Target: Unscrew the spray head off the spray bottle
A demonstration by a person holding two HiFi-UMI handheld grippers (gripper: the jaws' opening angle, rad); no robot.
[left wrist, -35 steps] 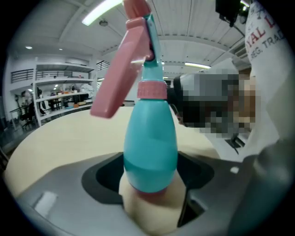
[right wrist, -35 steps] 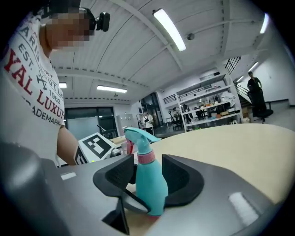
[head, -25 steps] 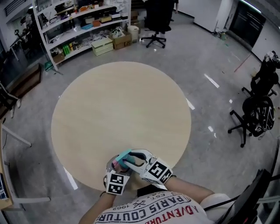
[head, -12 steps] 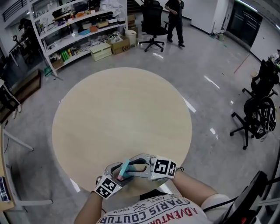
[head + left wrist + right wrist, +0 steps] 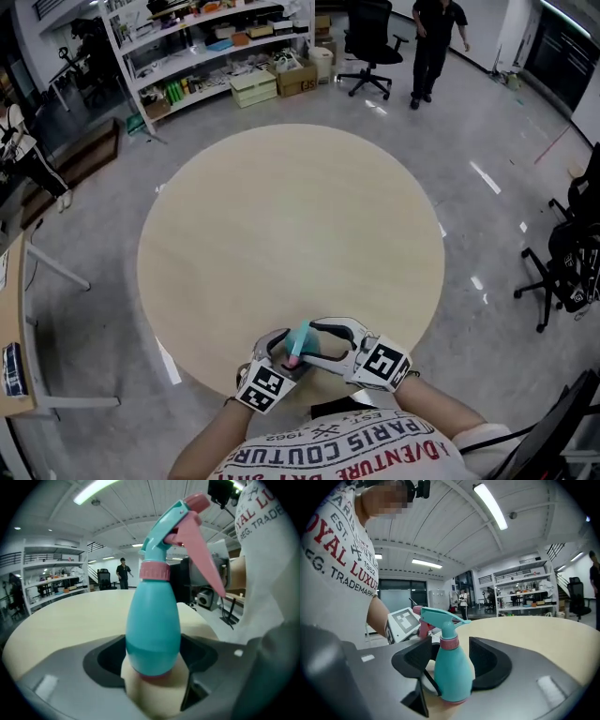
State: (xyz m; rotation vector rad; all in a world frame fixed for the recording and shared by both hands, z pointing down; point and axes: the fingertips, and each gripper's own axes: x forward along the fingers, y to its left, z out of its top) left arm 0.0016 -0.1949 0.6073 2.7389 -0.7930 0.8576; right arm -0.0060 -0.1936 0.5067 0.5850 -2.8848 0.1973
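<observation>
The teal spray bottle (image 5: 298, 344) with a pink collar and trigger is over the near edge of the round beige table (image 5: 291, 225). My left gripper (image 5: 277, 352) is shut on its body; in the left gripper view the bottle (image 5: 152, 620) rises between the jaws, with the pink collar (image 5: 154, 570) and the spray head (image 5: 180, 522) above. My right gripper (image 5: 314, 345) comes in from the right, and its jaws are opening. In the right gripper view they flank the bottle (image 5: 452, 672) at its collar (image 5: 450, 642), with a gap on each side.
Storage shelves (image 5: 206, 47) and boxes line the far wall. Beyond the table are an office chair (image 5: 370, 42) and a standing person (image 5: 436, 37). More dark chairs (image 5: 572, 262) stand at the right, and a desk edge (image 5: 14, 328) at the left.
The right gripper's jaws have spread off the bottle's neck. Both grippers and the bottle have shifted slightly right along the table's near edge. The person in the background has walked right.
</observation>
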